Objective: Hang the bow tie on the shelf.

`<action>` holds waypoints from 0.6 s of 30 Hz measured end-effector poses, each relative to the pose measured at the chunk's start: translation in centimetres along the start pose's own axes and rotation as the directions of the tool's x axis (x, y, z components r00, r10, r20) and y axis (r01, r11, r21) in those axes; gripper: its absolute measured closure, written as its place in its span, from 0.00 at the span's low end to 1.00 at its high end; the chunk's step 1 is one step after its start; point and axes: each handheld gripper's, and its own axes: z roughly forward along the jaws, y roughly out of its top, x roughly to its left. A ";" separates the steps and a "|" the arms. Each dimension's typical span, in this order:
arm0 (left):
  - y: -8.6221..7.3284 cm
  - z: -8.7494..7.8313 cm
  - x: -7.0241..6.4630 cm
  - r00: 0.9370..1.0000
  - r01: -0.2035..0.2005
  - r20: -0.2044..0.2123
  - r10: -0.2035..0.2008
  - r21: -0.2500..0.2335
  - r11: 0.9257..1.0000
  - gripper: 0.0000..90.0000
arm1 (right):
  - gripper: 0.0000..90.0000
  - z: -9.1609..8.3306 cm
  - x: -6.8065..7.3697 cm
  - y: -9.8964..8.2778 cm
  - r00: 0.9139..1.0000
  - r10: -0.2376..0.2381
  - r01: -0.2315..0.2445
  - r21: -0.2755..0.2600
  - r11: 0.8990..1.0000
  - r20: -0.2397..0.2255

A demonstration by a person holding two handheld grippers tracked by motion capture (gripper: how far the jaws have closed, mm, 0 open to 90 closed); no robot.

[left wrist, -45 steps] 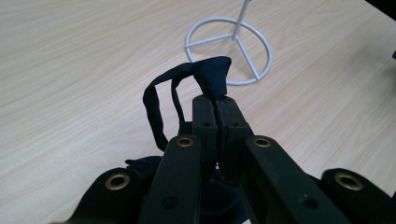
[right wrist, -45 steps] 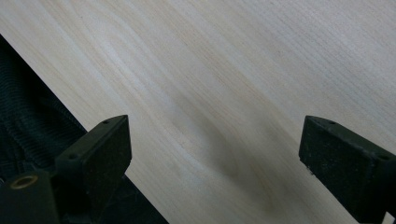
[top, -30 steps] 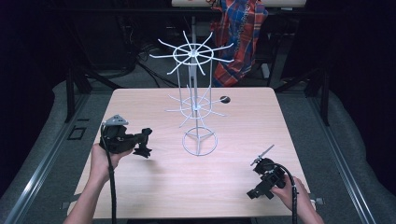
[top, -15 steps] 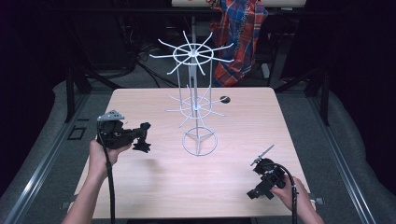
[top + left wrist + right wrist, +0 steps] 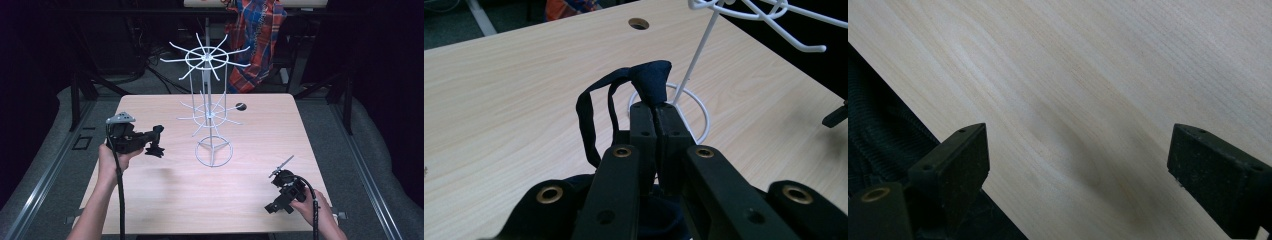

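white wire spinner rack point(image 5: 210, 120) at the light wooden table point(image 5: 165, 200) centre; left gripper point(image 5: 156, 141) at nine o'clock gripping dark blue cloth strap point(image 5: 651, 80); right gripper point(image 5: 278, 197) at four o'clock.

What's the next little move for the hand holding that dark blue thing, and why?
Probably carry the left claw toward the white wire rack and lift it to one of the prongs. Its jaws are shut on a dark blue piece of cloth whose loop hangs free, and the rack stands just beyond it on the table. The right claw rests open, with nothing between its jaws.
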 end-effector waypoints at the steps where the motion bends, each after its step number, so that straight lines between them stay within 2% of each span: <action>1: 0.1 0.0 0.0 1.000 -0.003 0.000 0.003 0.001 1.000 0.98 | 0.10 0.0 0.0 0.0 1.000 0.000 0.000 0.003 1.000 -0.004; 10: 1.6 0.1 -0.5 1.000 -0.023 0.008 0.023 -0.040 0.999 0.98 | 0.10 -0.1 -0.1 0.0 1.000 -0.007 0.007 0.013 1.000 -0.001; 12: 1.7 0.1 -0.6 1.000 -0.023 0.009 0.023 -0.042 0.999 0.98 | 0.10 0.0 0.0 0.0 1.000 0.002 -0.002 0.003 1.000 -0.008; 18: 2.3 0.6 -0.9 0.999 -0.037 0.013 0.038 -0.048 0.998 0.98 | 0.10 -0.1 -0.2 0.0 1.000 -0.008 0.009 0.013 1.000 -0.004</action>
